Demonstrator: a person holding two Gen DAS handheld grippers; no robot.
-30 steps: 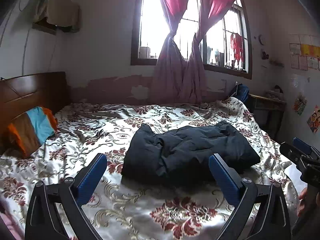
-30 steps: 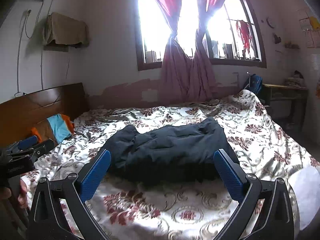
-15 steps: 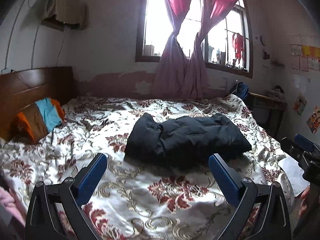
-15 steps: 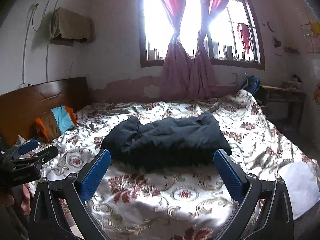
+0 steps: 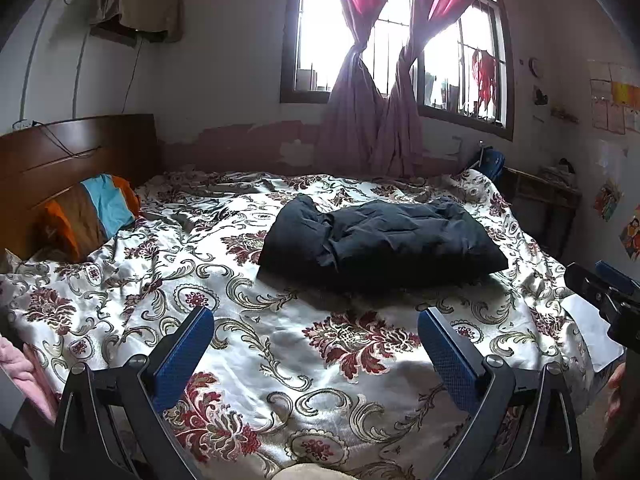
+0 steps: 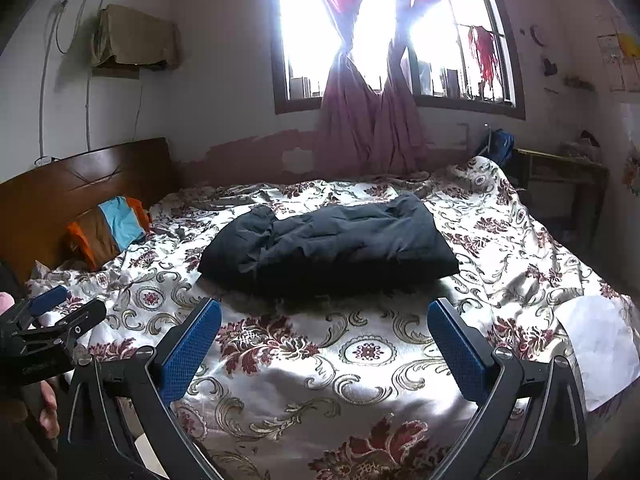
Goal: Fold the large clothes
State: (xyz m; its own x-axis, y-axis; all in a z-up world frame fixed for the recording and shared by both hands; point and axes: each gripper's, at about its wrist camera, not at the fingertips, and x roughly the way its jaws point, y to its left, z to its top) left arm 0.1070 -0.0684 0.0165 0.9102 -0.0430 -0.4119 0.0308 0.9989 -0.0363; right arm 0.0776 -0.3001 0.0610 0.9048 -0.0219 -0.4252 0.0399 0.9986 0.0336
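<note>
Right now I hold both grippers off the near edge of the bed [image 5: 120, 280], well apart from the dark jacket [image 5: 380, 236], which lies bundled in a thick rumpled heap on the floral bedspread, toward the far side of the bed and below the window [image 5: 320, 32]. My left gripper [image 5: 316, 344] has its blue-padded fingers [image 5: 182, 354] spread wide with nothing between them. My right gripper [image 6: 324, 340] is spread just as wide, also empty. Left of the jacket, a striped orange, brown and blue pillow [image 6: 108, 232] leans against the wooden headboard [image 6: 80, 184]. Knotted pink curtains [image 6: 372, 120] hang behind the bed.
</note>
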